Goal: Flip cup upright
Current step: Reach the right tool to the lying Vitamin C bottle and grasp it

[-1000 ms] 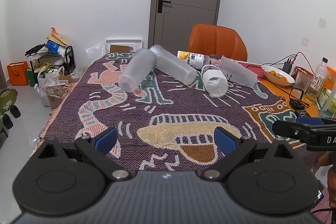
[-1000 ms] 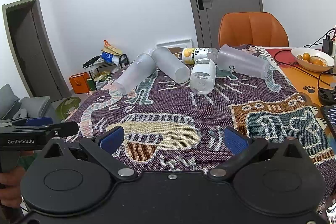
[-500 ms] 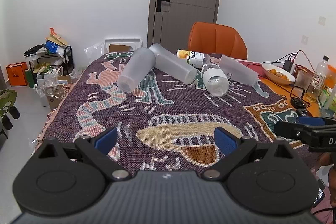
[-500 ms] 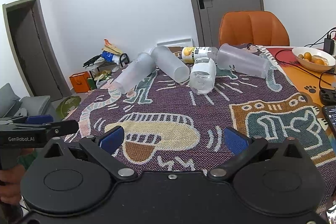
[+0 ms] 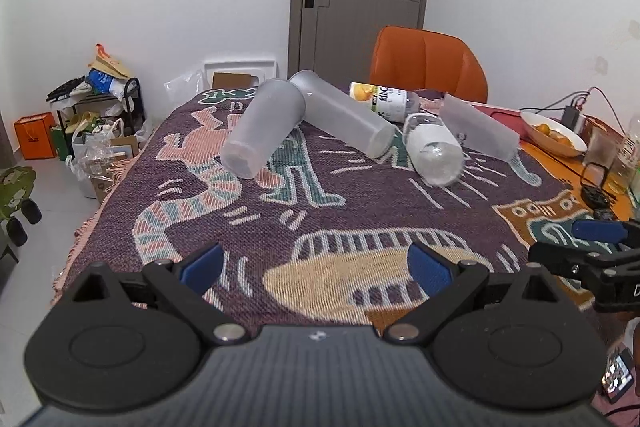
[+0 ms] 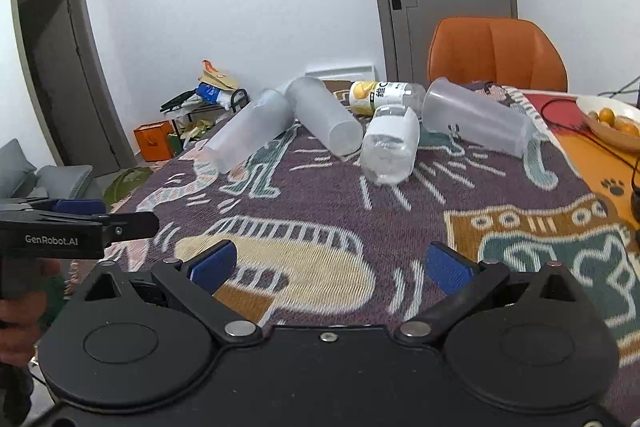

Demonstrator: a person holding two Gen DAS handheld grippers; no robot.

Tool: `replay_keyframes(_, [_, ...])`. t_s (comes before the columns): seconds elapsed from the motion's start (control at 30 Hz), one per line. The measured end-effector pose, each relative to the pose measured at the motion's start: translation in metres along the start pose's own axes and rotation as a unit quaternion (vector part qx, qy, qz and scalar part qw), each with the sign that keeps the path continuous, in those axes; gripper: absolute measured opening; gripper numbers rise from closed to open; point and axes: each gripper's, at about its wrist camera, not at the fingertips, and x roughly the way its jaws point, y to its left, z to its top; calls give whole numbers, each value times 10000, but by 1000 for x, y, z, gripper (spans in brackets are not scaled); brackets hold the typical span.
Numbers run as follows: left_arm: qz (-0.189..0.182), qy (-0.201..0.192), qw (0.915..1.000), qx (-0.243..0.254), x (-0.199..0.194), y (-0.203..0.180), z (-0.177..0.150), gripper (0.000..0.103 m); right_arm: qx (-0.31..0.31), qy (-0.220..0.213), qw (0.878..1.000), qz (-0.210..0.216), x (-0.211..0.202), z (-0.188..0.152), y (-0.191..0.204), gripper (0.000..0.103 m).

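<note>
Three frosted plastic cups lie on their sides at the far end of a patterned cloth: a left cup (image 5: 262,129) (image 6: 250,135), a middle cup (image 5: 344,119) (image 6: 324,119) and a right cup (image 5: 478,131) (image 6: 476,117). My left gripper (image 5: 316,267) is open and empty, low over the near part of the cloth. My right gripper (image 6: 332,265) is open and empty, also well short of the cups. Each gripper shows at the edge of the other's view.
A clear water bottle (image 5: 434,153) (image 6: 390,145) and an orange-label bottle (image 5: 382,97) lie among the cups. An orange chair (image 5: 428,65) stands behind the table. A bowl of oranges (image 5: 554,133), cables and glasses sit at right. Floor clutter is at left.
Both grippers have drifted slightly; the views shifted a little. The cups and bottles have not moved. Both grippers stay open.
</note>
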Motion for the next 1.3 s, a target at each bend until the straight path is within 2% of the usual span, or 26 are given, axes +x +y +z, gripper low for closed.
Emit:
replay_keyframes(0.37, [114,-20,9998,-148,46,14,41,98,-747,-147,9969,-174,48,60,-24,103])
replay_keyframes(0.57, [199,-59,9995,-233,67,19,65,98,-999,-44,9948,-204,77,93,-36,102])
replay_keyframes(0.8, [254,9,9991,-336,91,23,93,98,-1220,107,9923,-166,113,130,-46,102])
replay_keyframes(0.93, [286,74,9988,-381,107,26,111,98,-1509,265,9881,-116,135,149,-47,96])
replay_keyframes(1.1, [344,138,9983,-443,126,32,131,98,-1794,534,9823,-43,171,171,-51,96])
replay_keyframes(1.3, [407,213,9975,-534,153,41,152,98,-2143,805,9734,86,212,190,-56,89])
